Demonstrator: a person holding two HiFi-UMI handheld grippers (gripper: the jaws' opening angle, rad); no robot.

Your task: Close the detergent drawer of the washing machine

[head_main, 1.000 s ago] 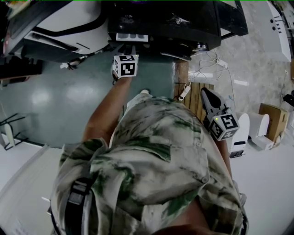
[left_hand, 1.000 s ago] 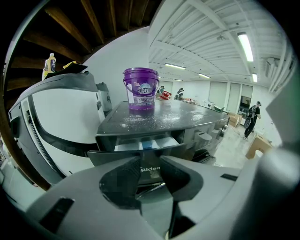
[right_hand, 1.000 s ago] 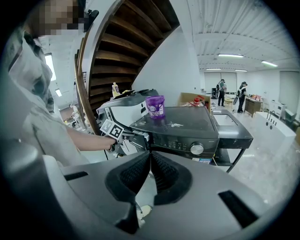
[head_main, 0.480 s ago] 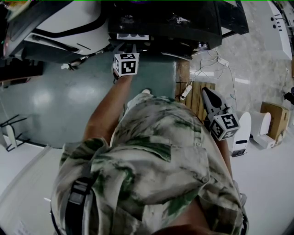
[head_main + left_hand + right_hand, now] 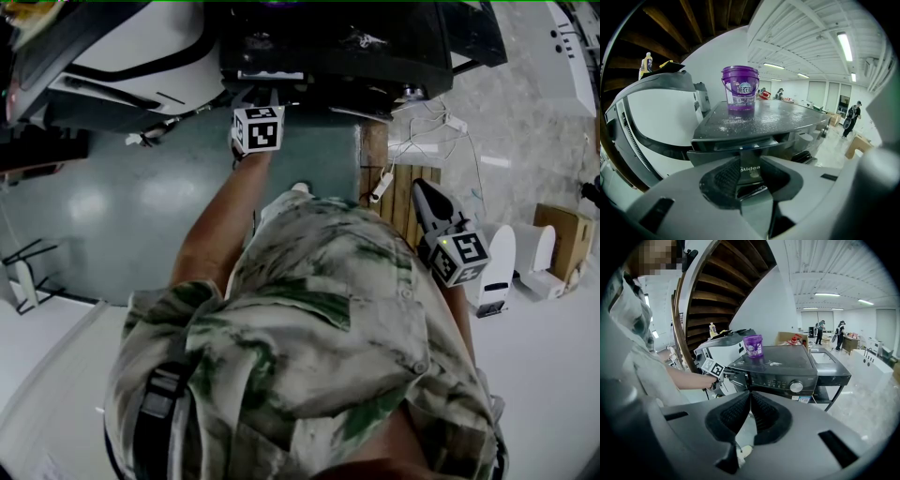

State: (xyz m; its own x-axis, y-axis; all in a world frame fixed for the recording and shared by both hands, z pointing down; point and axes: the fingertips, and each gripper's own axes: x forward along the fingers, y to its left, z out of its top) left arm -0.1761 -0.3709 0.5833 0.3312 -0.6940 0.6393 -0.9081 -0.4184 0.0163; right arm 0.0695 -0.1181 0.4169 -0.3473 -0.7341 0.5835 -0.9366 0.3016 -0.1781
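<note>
Your left gripper (image 5: 749,158) has its jaws a narrow gap apart. The tips are up against the front of the drawer (image 5: 270,75), and the branded face fills the gap between the pads (image 5: 725,177). I cannot tell whether the pads pinch anything, so take it as slightly open with nothing plainly held. Your forearm (image 5: 689,379) reaches straight out to it.

The drawer sits at the upper left corner of the washer's (image 5: 787,373) front, just under the top. It is nearly in. From your head only a thin pale strip shows past the front edge, and the left gripper view shows a dark slit under the top.

Your right gripper (image 5: 749,398) has its jaws closed tip to tip with nothing between them. You hold it low at your right side, well apart from the washer and aimed toward its front. In the head view it is near some wooden slats (image 5: 398,199) on the floor.

On the washer's top, a purple bucket (image 5: 739,89) stands upright near the back left corner. White specks (image 5: 736,123) are scattered in front of it toward the front edge. A round knob (image 5: 796,386) is at the right of the front panel.

Just beside the washer's left edge is a white machine (image 5: 651,117) with a yellow bottle (image 5: 646,63) on it. Wooden stairs (image 5: 717,287) rise behind. Far off to the right, a person (image 5: 853,118) walks near a cardboard box (image 5: 858,145).
</note>
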